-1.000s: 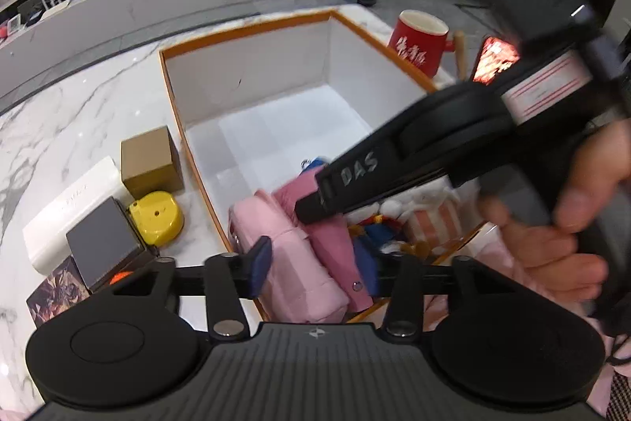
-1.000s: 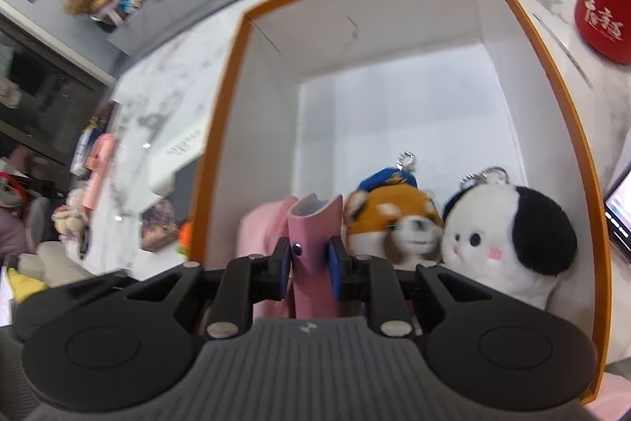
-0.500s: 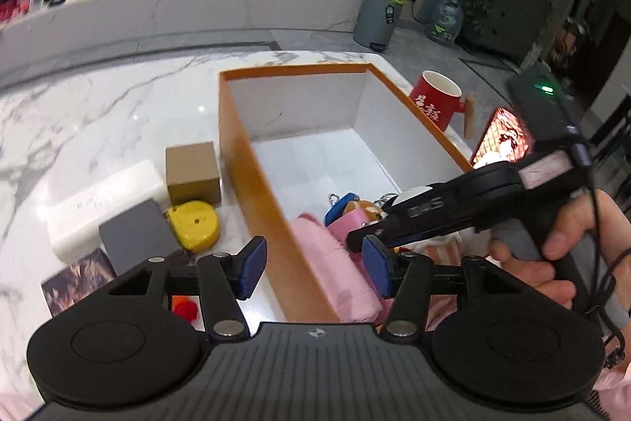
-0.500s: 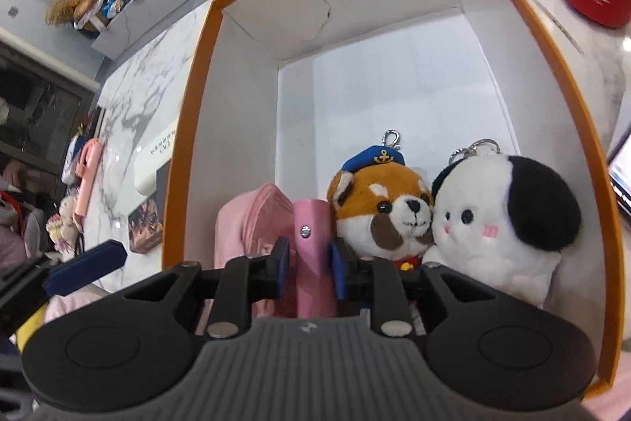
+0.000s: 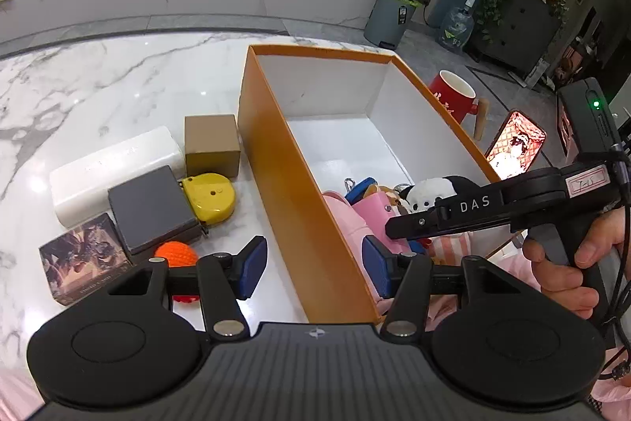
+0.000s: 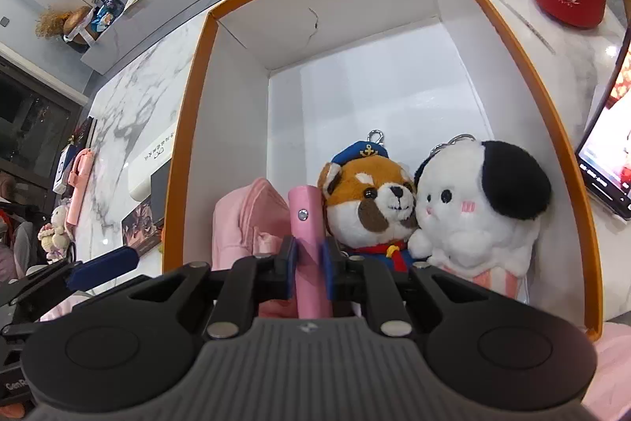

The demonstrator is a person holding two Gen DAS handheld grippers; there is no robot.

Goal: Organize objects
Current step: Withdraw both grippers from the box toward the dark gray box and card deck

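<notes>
Swung off to the side since a second ago, the left gripper [image 5: 311,265] now looks over the orange box's near wall rather than into the box.

Its blue pads stand wide with nothing between them, astride that wall. The right gripper [image 6: 308,265] has just been closing — its pads now pinch the upright pink snap-button pouch flap [image 6: 305,223] inside the white-lined orange cardboard box [image 6: 508,26], beside a brown plush dog in a blue cap [image 6: 368,198] and a white plush with a black ear [image 6: 479,202]. Left of the box on the white marble table [image 5: 98,77] lie an orange knobbly ball [image 5: 175,253], a grey flat box [image 5: 152,208], a yellow round tape measure [image 5: 207,196] and, farther, a brown cardboard cube [image 5: 212,145].
</notes>
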